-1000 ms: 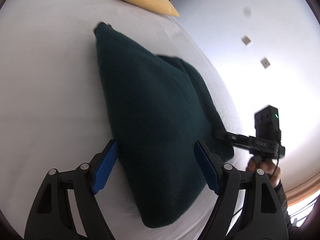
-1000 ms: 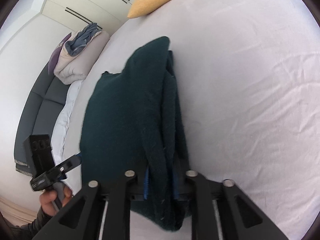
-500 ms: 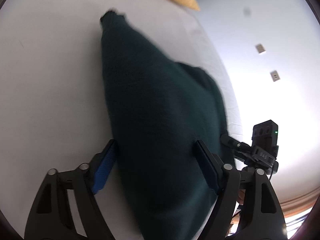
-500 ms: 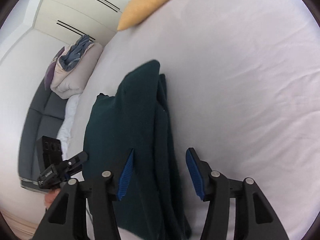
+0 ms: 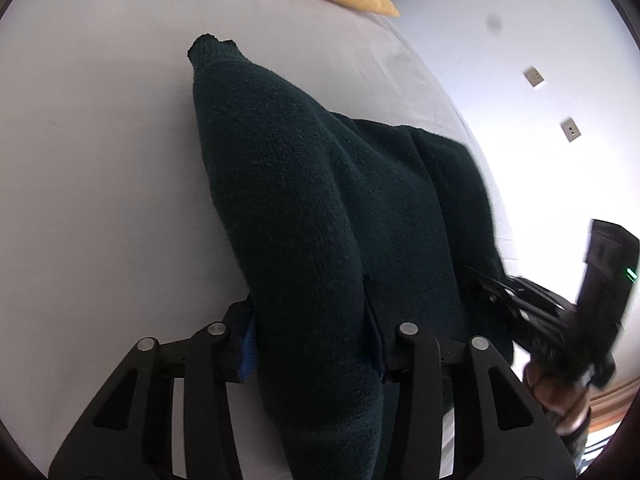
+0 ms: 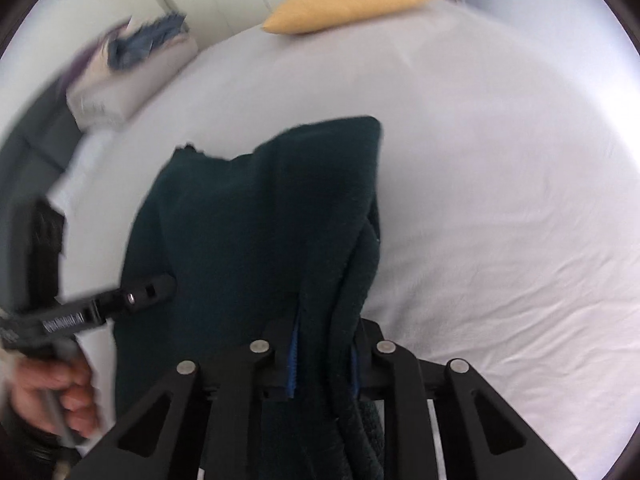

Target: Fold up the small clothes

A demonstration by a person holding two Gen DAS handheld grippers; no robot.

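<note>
A dark green knitted sweater (image 5: 320,200) lies folded lengthwise on the white bed sheet (image 5: 100,160). My left gripper (image 5: 312,344) has its jaws closing, and a thick fold of the sweater's near end is bunched between the blue pads. In the right wrist view the sweater (image 6: 240,220) runs away from me, and its right edge is layered. My right gripper (image 6: 324,360) is closing too, its pads pinching that layered edge. Each gripper shows in the other's view, at the sweater's side: the right gripper (image 5: 486,282) and the left gripper (image 6: 156,288), each held by a hand.
A yellow pillow (image 6: 348,4) lies at the far end of the bed sheet (image 6: 500,200). A pile of folded bedding and clothes (image 6: 132,64) sits on a grey sofa (image 6: 24,152) to the left. Wall sockets (image 5: 534,77) are beyond the bed's right edge.
The left jaws narrowed from wide open onto the sweater's near end. The right jaws let go, opened, then pinched the layered edge again, while the right view swung and blurred.
</note>
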